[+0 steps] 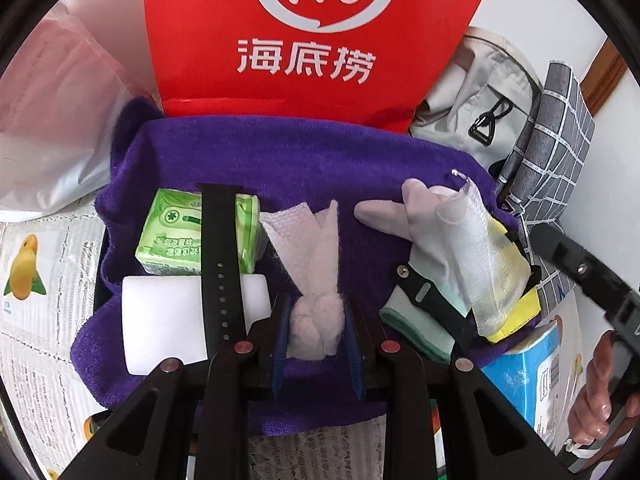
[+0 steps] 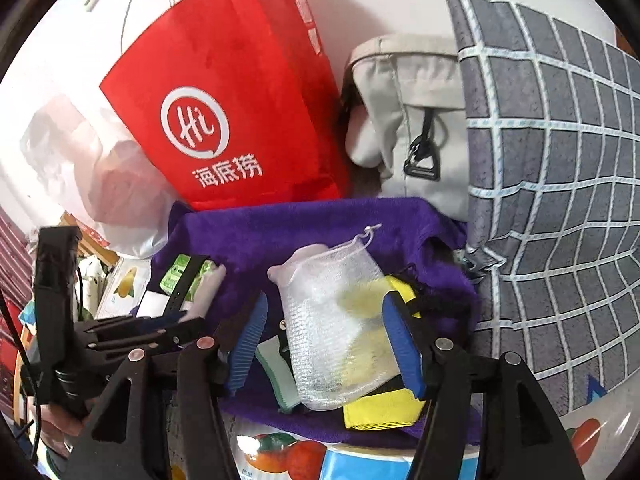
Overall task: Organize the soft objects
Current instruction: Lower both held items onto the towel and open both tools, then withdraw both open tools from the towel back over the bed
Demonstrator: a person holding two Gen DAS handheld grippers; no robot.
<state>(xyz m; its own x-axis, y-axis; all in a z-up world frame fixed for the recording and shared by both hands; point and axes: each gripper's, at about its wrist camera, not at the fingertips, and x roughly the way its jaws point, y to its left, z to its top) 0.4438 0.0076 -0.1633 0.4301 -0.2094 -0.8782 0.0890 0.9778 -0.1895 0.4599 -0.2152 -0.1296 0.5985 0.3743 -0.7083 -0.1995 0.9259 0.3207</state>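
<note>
A purple towel (image 1: pixel 248 152) is spread out with soft things on it. My left gripper (image 1: pixel 316 336) is shut on a knotted pale pink cloth (image 1: pixel 316 320) at the towel's near edge. Left of it lie a green tissue pack (image 1: pixel 176 232), a white sponge block (image 1: pixel 160 320) and a black strap (image 1: pixel 220 256) across both. At the right lie a pale glove (image 1: pixel 404 212), a white mesh pouch (image 2: pixel 336 320), a yellow item (image 2: pixel 380 408) and a green-edged cloth (image 2: pixel 276 368). My right gripper (image 2: pixel 328 340) is open with its jaws on either side of the mesh pouch.
A red paper bag (image 1: pixel 304 40) stands behind the towel. A beige bag (image 2: pixel 412 120) and a grey checked bag (image 2: pixel 560 200) stand at the right. A clear plastic bag (image 1: pixel 48 120) lies at the left. A blue box (image 1: pixel 528 376) sits at the towel's right front.
</note>
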